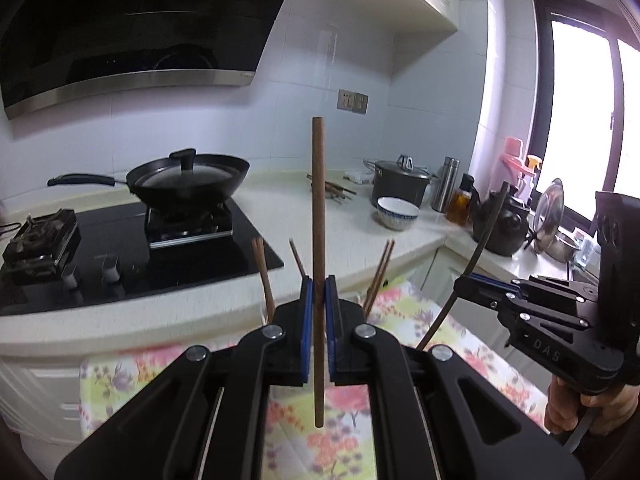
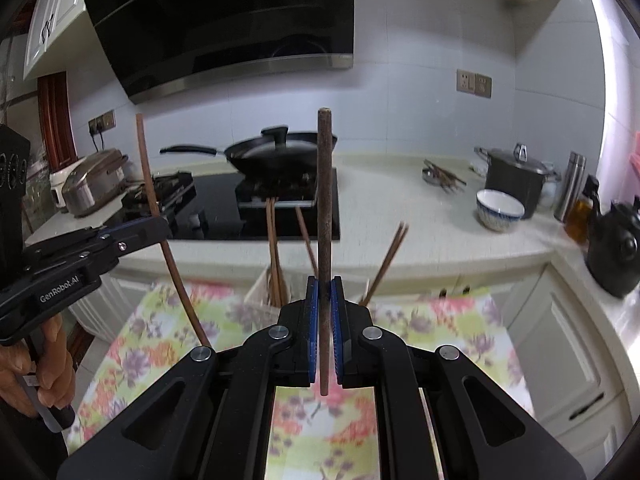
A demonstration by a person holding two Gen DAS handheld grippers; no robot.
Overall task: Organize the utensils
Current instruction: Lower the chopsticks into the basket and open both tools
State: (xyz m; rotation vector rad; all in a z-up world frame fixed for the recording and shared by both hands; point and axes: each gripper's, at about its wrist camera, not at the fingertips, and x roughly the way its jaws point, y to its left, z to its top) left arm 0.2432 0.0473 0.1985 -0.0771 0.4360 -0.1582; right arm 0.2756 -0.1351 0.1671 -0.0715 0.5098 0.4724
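- Daylight is entering through the window (image 1: 584, 120), blowing out to white glare.
- Wall tiles are taking on a bluish cast.
- Fisheye distortion is bending cabinets and the counter (image 2: 400, 216) at the edges; corners are vignetting black.
- The floral cloth (image 2: 420, 320) is appearing blurred.

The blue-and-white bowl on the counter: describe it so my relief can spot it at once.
Start at the pale countertop right of the black stove. In front of the lidded dark stockpot sits the blue-and-white bowl, open side up. It is the only white, patterned vessel there; its neighbours are dark or metallic.
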